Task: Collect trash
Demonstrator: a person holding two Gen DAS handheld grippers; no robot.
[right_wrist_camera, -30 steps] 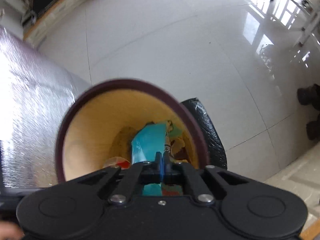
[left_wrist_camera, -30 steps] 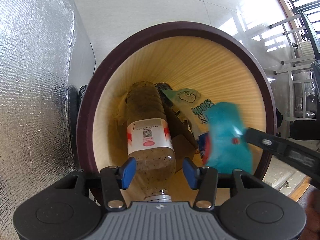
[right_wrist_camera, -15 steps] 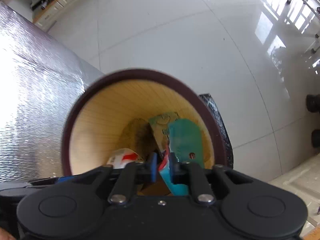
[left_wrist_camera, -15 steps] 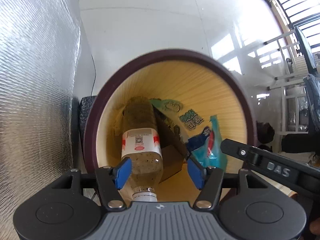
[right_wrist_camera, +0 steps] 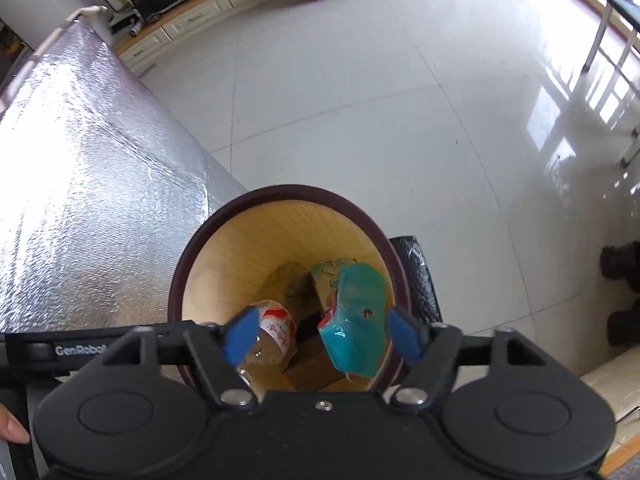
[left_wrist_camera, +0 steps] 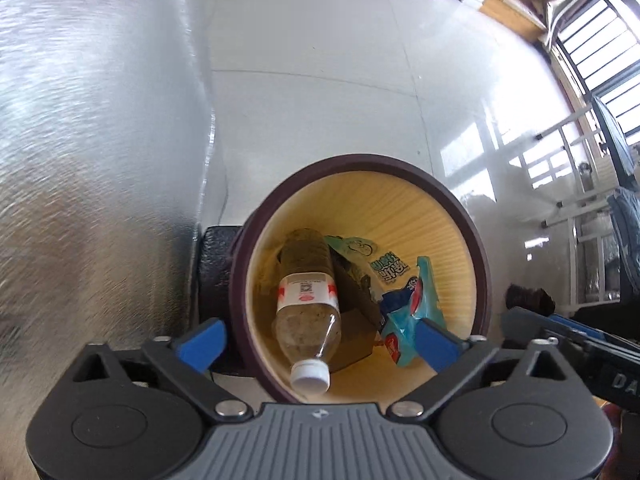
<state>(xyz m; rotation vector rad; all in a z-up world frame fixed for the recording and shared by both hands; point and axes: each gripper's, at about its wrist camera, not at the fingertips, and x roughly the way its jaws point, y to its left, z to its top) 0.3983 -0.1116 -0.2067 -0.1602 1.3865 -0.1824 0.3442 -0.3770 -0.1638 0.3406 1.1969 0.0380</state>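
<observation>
A round bin with a dark brown rim (left_wrist_camera: 400, 162) (right_wrist_camera: 280, 191) and yellow wood-look inside stands on the floor. In it lie a dirty plastic bottle (left_wrist_camera: 306, 300) (right_wrist_camera: 272, 330) with a red-white label, a teal snack wrapper (left_wrist_camera: 412, 312) (right_wrist_camera: 356, 332), a green wrapper (left_wrist_camera: 352, 246) and cardboard. My left gripper (left_wrist_camera: 320, 340) is open and empty above the bin's near edge. My right gripper (right_wrist_camera: 322, 334) is open and empty above the bin; the teal wrapper lies loose between and below its fingers.
A silver foil-covered surface (left_wrist_camera: 92, 160) (right_wrist_camera: 80, 200) rises to the left of the bin. A black bag (left_wrist_camera: 214, 264) (right_wrist_camera: 418, 276) sits beside the bin. White tiled floor (right_wrist_camera: 380, 100) spreads beyond. A metal rack (left_wrist_camera: 580, 240) stands at the right.
My right gripper opened and let go of the teal wrapper, which dropped into the bin. Both grippers opened wider and pulled up and back from the bin.
</observation>
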